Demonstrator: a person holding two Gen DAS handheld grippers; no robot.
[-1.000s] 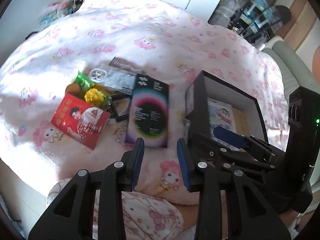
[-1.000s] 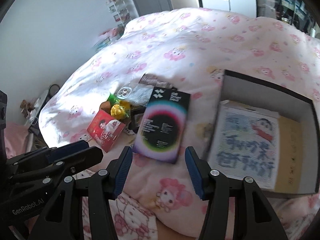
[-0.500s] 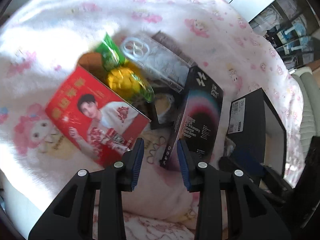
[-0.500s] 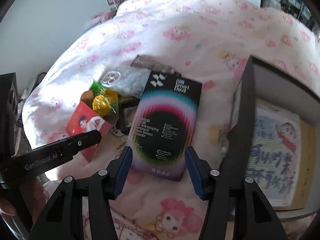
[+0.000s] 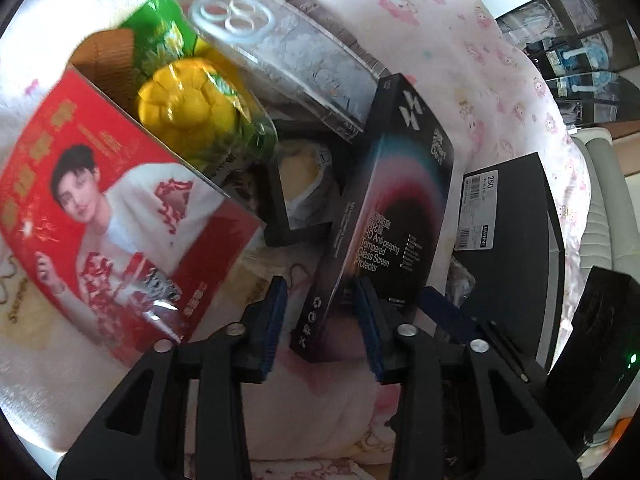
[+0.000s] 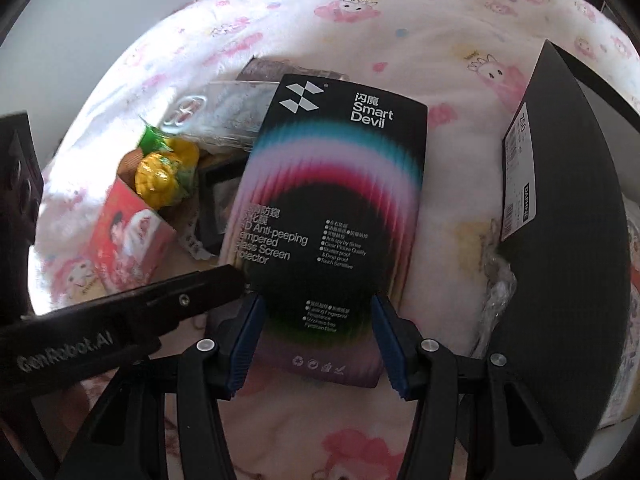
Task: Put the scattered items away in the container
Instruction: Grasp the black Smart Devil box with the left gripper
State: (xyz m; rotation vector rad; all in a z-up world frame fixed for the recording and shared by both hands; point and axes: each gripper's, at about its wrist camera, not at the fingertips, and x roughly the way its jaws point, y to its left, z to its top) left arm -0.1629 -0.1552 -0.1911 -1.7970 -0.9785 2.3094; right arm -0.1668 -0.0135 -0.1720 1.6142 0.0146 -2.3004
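Lying flat on a pink cartoon-print blanket (image 6: 452,184), a black screen protector box (image 6: 336,216) with a rainbow ring on its cover sits near the middle of the clutter. The right gripper (image 6: 316,336) hangs over the box's near end with its blue-padded jaws spread wide, one on each side; they have just been opening, and the pads do not appear to press the box. The left gripper (image 5: 322,326) comes in from the left at the same near end, its jaws also just opening, with the box's near corner between them and nothing clamped. In the right wrist view one of its black fingers (image 6: 160,300) reaches the box's left edge.

To the right, well apart from the pile, stands the container, a black box (image 6: 568,216) with a white label on its outer wall; crumpled clear plastic (image 6: 496,284) lies against its base.

Crowding the screen protector box's left side are a small black-framed packet (image 5: 296,196), a yellow and green snack packet (image 5: 188,108), a clear phone case (image 5: 288,52) and a red box (image 5: 112,216) printed with a person.
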